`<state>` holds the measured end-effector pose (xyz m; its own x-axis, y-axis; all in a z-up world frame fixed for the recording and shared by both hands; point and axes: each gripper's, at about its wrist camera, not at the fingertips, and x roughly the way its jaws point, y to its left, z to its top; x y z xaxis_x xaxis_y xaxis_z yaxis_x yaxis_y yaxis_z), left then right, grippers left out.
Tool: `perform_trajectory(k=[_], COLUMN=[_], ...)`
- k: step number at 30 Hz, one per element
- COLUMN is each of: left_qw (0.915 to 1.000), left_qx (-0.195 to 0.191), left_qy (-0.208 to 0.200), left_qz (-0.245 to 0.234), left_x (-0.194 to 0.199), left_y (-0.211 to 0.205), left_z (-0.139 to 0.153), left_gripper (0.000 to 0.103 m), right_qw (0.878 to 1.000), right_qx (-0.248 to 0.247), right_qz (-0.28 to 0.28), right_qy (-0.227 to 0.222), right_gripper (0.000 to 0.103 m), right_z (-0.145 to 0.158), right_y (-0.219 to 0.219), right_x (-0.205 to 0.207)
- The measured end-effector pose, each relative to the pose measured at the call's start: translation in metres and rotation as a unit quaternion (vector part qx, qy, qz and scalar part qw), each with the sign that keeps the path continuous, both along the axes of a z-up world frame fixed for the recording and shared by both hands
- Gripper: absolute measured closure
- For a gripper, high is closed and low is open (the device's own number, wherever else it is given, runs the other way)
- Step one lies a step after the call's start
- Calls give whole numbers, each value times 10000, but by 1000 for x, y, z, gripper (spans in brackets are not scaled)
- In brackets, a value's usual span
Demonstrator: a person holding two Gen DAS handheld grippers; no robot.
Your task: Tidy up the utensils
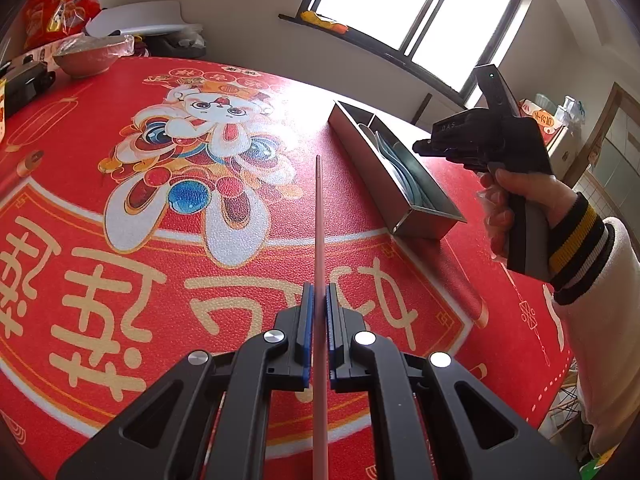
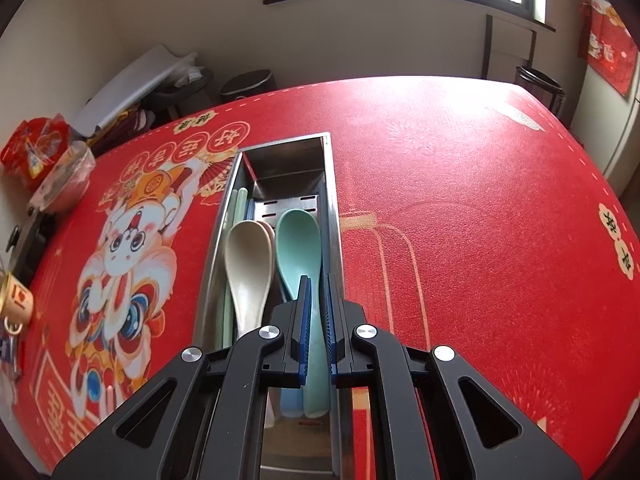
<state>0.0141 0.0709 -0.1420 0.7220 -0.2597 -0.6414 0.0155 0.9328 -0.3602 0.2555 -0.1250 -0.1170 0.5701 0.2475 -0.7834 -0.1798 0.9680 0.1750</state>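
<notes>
Pink chopstick (image 1: 320, 232) clamped in left gripper (image 1: 319, 320), pointing out over the red table mat (image 1: 120, 280), well apart from the steel utensil box (image 1: 400, 184). Box is holding green spoon (image 2: 298, 240) and beige spoon (image 2: 248, 264). Right gripper (image 2: 317, 312) is hovering over the box, jaws nearly closed, apparently empty. Judging: chopstick delivery in hand; next move calls for lining it up lengthwise with the box.

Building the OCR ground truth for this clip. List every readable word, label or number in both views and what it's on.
"DAS": small grey letters on the black body of the right gripper, left wrist view.
Large gold and white Chinese characters on the red table mat: seen upside down and distorted, not transcribed with confidence.
Round gold character badges near the mat's cartoon figure: too small to read.
Red snack bag: print blurred.
Red hanging on the wall: unreadable.
</notes>
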Motion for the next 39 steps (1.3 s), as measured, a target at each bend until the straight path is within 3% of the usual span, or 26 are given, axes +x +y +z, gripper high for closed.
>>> perform_trajectory(k=[4, 6, 8, 15, 18, 19, 25, 39], left_qw=[10000, 10000, 10000, 9999, 9996, 9995, 9989, 9994], left_qx=[29, 63, 77, 111, 230, 260, 383, 245], left_qy=[-2, -4, 0, 38, 81, 91, 158, 183], left_qz=[16, 10, 8, 92, 111, 121, 226, 189], left_x=[1, 1, 3, 4, 7, 7, 14, 51], left_y=[0, -1, -2, 1, -2, -3, -6, -29], left_z=[0, 1, 2, 4, 4, 5, 9, 31], left_gripper=[97, 97, 97, 97, 97, 97, 97, 97], right_qw=[9995, 9990, 9984, 9967, 9956, 9951, 9940, 9904], right_qx=[-10, 23, 8, -88, -31, 0, 233, 691], right_qz=[166, 246, 260, 452, 545, 569, 623, 432], right_qy=[-273, -376, -506, -667, -766, -806, -871, -1119], right_gripper=[95, 89, 52, 42, 28, 15, 15, 15], right_z=[4, 3, 3, -2, -4, -5, -11, -13], right_y=[-9, -15, -22, -37, -44, -47, -64, -89], right_x=[-26, -39, -52, -81, -90, -92, -94, -92])
